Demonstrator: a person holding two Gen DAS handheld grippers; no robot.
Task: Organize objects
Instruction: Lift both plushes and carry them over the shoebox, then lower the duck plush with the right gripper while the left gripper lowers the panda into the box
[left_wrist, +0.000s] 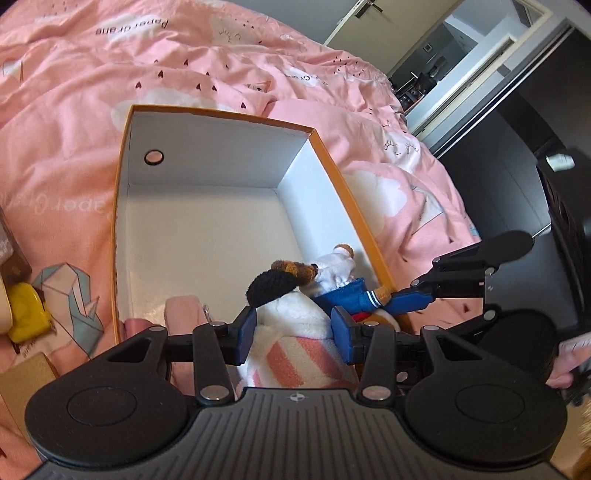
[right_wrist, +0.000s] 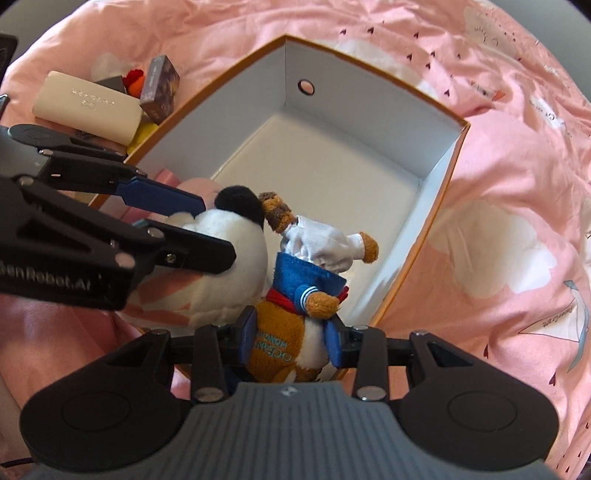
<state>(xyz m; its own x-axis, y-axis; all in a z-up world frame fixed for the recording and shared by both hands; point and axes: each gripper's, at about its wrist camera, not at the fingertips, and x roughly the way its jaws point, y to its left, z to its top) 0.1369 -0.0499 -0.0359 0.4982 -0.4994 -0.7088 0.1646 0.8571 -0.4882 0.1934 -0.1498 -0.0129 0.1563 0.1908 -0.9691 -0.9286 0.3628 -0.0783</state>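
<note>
Pink bedspread (left_wrist: 74, 92) is carrying an orange box (right_wrist: 424, 266). Left gripper (left_wrist: 293, 334) fingers are gripping a panda toy (right_wrist: 229, 254); right gripper (right_wrist: 291, 341) fingers are pinching a sailor bear (right_wrist: 295, 314). Both are hanging over the box's near end (lower well inside before letting go).

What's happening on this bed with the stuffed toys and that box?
A person is tidying toys into an open orange box on a pink duvet, with a hand-held gripper in each hand. The left gripper is closed on a white plush with black ears; the right gripper grips a brown plush in a blue sailor outfit. Both toys hang over the box's near end. More items, including a cream case, wait beside the box.
</note>
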